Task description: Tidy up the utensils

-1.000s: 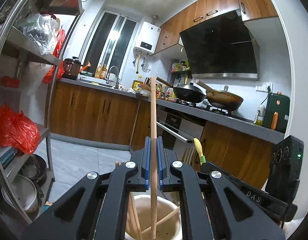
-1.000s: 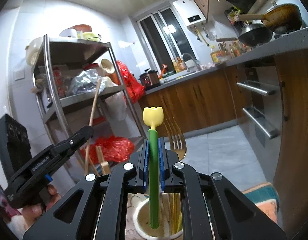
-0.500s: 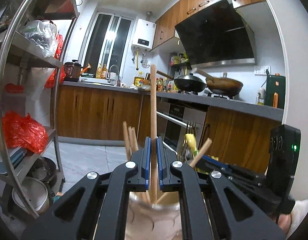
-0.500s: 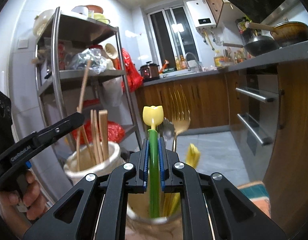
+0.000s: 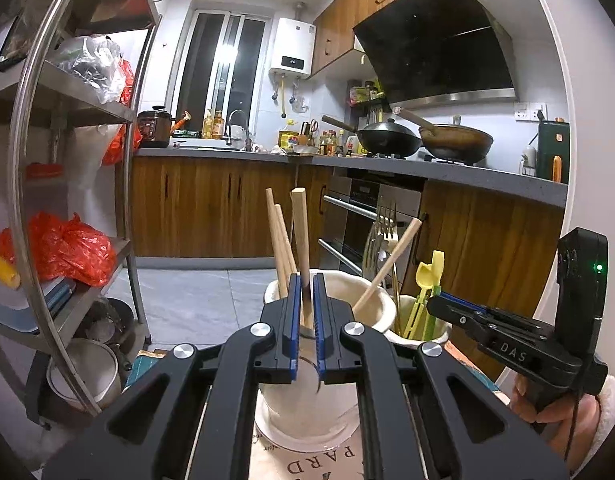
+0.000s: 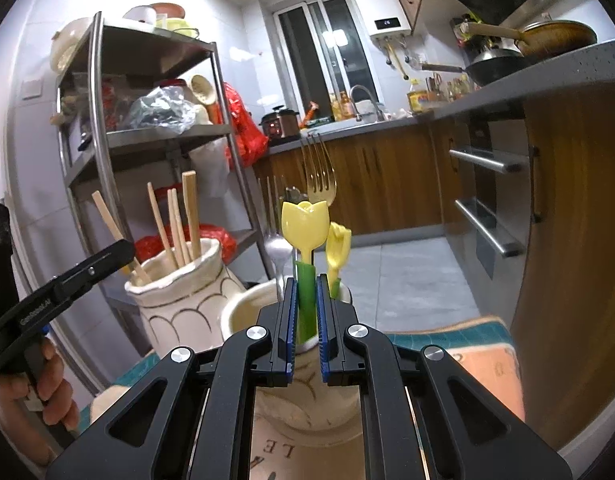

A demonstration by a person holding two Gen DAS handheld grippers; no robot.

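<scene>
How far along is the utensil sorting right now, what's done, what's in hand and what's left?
Mostly done: wooden chopsticks stand in the taller vase, and a gold fork and yellow utensil stand in the shorter cup. In hand: the left gripper brackets one chopstick, the right gripper the tulip-topped green utensil, both lowered into their holders. Left: letting go and withdrawing.

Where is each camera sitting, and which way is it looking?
Left wrist view: sits on the left gripper, looks along its fingers at the chopstick in the wide pot, toward the stove counter; the right gripper and its hand show at right.
Right wrist view: sits on the right gripper, looks at the tulip-topped green utensil in the smaller pot, toward the steel rack; the left gripper and its hand show at left.
Both see the two pots, window and water heater.
</scene>
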